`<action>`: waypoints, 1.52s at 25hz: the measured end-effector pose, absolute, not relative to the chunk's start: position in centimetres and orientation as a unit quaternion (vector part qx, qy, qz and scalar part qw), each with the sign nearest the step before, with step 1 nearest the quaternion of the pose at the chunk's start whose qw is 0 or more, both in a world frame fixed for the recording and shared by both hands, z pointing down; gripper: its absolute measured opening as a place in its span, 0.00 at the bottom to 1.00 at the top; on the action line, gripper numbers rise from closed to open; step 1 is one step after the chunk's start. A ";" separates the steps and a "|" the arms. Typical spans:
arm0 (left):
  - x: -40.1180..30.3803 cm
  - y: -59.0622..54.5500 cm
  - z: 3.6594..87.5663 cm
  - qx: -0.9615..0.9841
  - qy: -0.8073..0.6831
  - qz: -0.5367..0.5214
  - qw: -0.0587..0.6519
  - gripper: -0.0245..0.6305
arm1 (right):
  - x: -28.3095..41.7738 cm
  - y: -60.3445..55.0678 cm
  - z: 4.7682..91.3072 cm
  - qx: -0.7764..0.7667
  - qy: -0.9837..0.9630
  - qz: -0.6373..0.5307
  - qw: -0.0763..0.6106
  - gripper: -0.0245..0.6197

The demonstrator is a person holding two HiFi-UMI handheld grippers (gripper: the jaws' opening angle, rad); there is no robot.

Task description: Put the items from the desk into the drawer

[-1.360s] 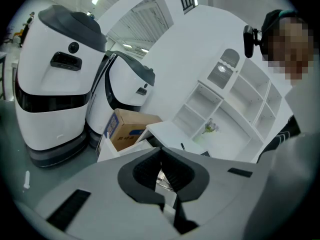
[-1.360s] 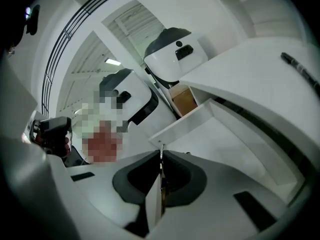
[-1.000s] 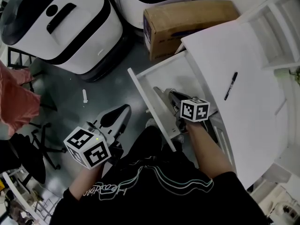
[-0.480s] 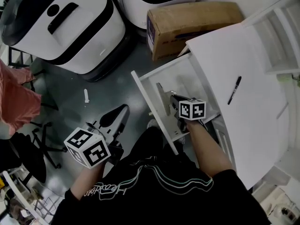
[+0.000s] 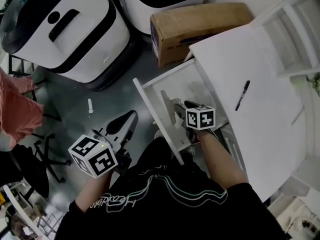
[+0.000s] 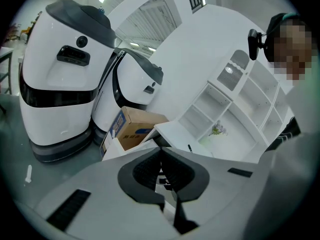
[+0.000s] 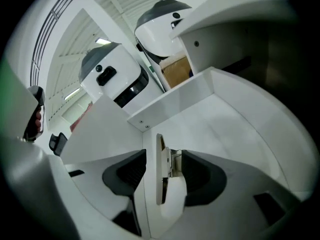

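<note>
My right gripper (image 5: pixel 179 107) is down inside the open white drawer (image 5: pixel 150 101), and its fingers have just been opening. They now stand released on either side of the thin white board with a metal clip (image 7: pixel 160 184), which sits edge-on between them in the drawer (neither pad presses it). My left gripper (image 5: pixel 129 120) hangs over the grey floor (image 5: pixel 110 99), fingers clenched on nothing. The slim black pen (image 5: pixel 242 95) lies on the white desk (image 5: pixel 260 134).

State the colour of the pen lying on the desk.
Black; the pen shows best in the head view.
</note>
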State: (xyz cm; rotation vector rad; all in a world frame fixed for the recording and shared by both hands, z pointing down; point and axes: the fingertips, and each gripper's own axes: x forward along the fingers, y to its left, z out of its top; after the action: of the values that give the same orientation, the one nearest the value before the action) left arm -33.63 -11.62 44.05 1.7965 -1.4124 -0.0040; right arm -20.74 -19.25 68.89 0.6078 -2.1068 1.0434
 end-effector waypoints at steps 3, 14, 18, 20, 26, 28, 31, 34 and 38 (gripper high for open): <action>-32.3 -12.1 43.3 0.721 -0.556 -0.004 0.414 0.07 | -20.1 -18.9 65.7 0.224 -0.831 0.388 0.329 0.37; -24.2 -14.8 39.5 0.764 -0.510 -0.024 0.395 0.07 | -14.5 -17.1 46.4 0.175 -0.895 0.384 0.142 0.28; -21.3 -15.7 38.0 0.781 -0.491 -0.028 0.384 0.07 | -11.0 -18.4 40.4 0.164 -0.905 0.386 0.065 0.15; -20.1 -16.0 37.4 0.788 -0.482 -0.027 0.381 0.07 | -9.3 -19.1 38.1 0.163 -0.906 0.390 0.022 0.14; -17.3 -17.2 36.9 0.801 -0.462 -0.023 0.379 0.07 | -4.1 -22.1 37.9 0.234 -0.900 0.367 0.014 0.13; -16.6 -17.4 37.2 0.804 -0.456 -0.018 0.381 0.07 | -2.7 -23.3 38.7 0.268 -0.898 0.347 0.034 0.13; -15.7 -17.6 37.5 0.808 -0.446 -0.011 0.384 0.07 | -1.4 -24.7 40.5 0.303 -0.895 0.321 0.069 0.25; -15.2 -17.9 37.8 0.811 -0.437 -0.005 0.389 0.07 | -0.5 -25.6 42.6 0.328 -0.889 0.298 0.113 0.33; -15.3 -18.5 38.8 0.813 -0.428 0.008 0.395 0.07 | 0.4 -27.4 45.7 0.371 -0.870 0.283 0.160 0.37</action>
State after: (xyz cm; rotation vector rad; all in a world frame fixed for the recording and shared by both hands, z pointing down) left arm -15.28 -18.47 38.75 2.0608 -1.0843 0.0198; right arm 0.45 -27.36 45.73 1.0589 -2.4866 0.8075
